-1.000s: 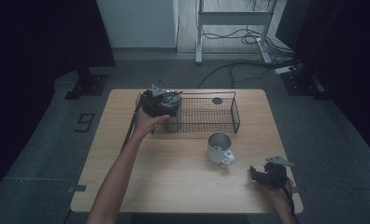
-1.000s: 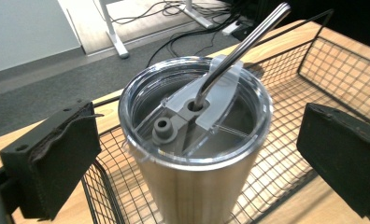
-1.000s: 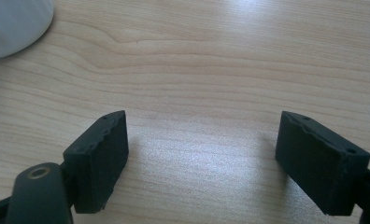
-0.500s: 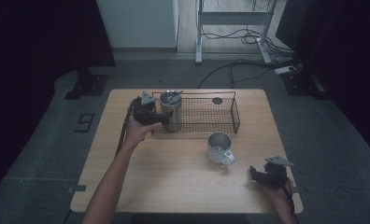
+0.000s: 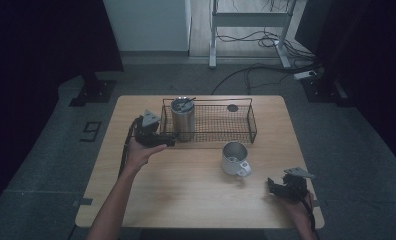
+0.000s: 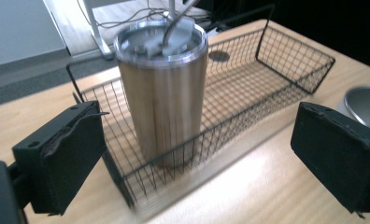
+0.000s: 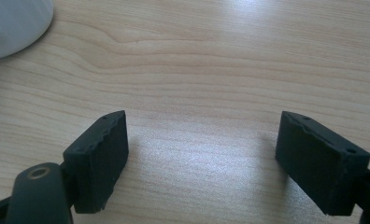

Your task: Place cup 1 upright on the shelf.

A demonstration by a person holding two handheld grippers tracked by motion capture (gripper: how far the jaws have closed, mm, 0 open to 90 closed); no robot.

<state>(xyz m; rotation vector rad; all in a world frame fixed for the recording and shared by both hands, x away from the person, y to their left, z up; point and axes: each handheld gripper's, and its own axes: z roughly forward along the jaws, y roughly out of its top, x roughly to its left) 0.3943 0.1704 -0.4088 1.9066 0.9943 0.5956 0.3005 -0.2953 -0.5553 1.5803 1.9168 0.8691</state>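
tumbler (image 5: 182,119): upright in left end of basket (image 5: 246,120), lid on, straw in lid
left gripper (image 5: 167,142): jaws wide, empty, just been closing; basket wall between it and tumbler
right gripper (image 5: 273,186): jaws apart, empty, on table (image 5: 186,200)
mug (image 5: 234,158): near basket
writing: none readable

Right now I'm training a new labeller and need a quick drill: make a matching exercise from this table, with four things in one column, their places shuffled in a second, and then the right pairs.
Things:
1. lidded tumbler
2. mug
3. small dark disc
4. right gripper

Places:
A. near right corner of the table
B. upright at the left end of the wire basket
C. flat in the basket, toward its far right
D. on the table just in front of the basket

Pairs: 1-B, 2-D, 3-C, 4-A
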